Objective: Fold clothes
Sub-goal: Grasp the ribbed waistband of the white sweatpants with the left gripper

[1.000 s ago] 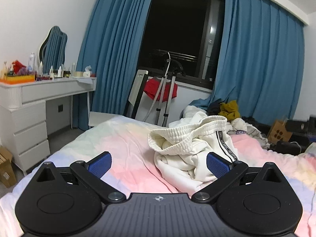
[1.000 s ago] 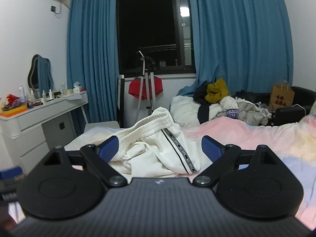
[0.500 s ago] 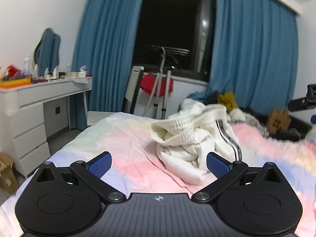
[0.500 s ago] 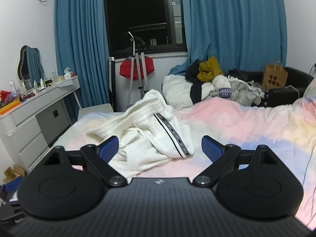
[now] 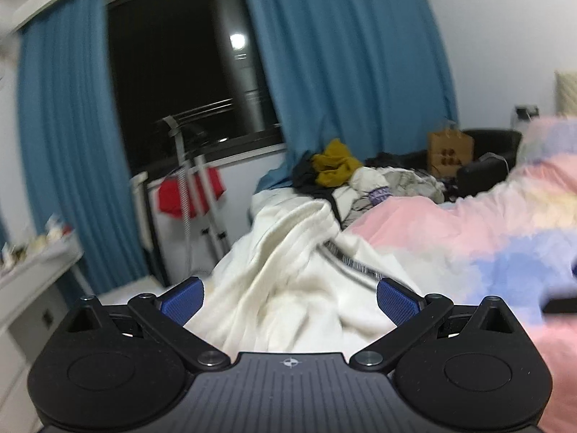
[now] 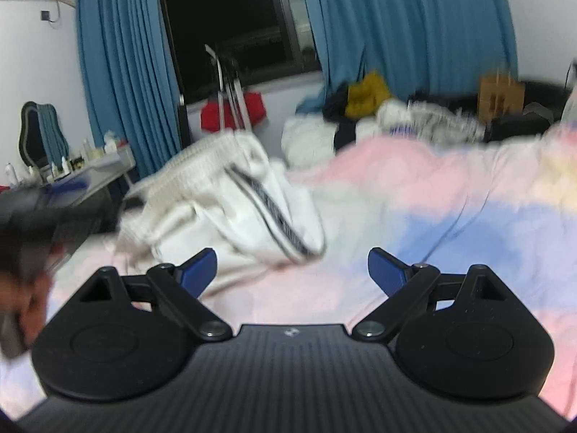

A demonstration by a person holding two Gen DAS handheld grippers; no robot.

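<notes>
Trousers point(image 5: 288, 288), white and crumpled, lie on the bed point(image 5: 468, 238). Left gripper point(image 5: 288, 297) and right gripper point(image 6: 292, 267) gape empty. Only the right view shows a hand point(image 6: 32, 303) at 9 o'clock.

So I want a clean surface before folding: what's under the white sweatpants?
The white sweatpants lie crumpled on the pastel bedcover, which shows pink around them. Whatever sits directly beneath the heap is covered by fabric.

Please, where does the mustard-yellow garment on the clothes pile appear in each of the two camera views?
Left wrist view: the yellow garment is above centre, on the pile below the right curtain.
Right wrist view: the yellow garment is in the upper part, right of centre, blurred.
Shared landmark: the brown paper bag stands to its right in both.
</notes>
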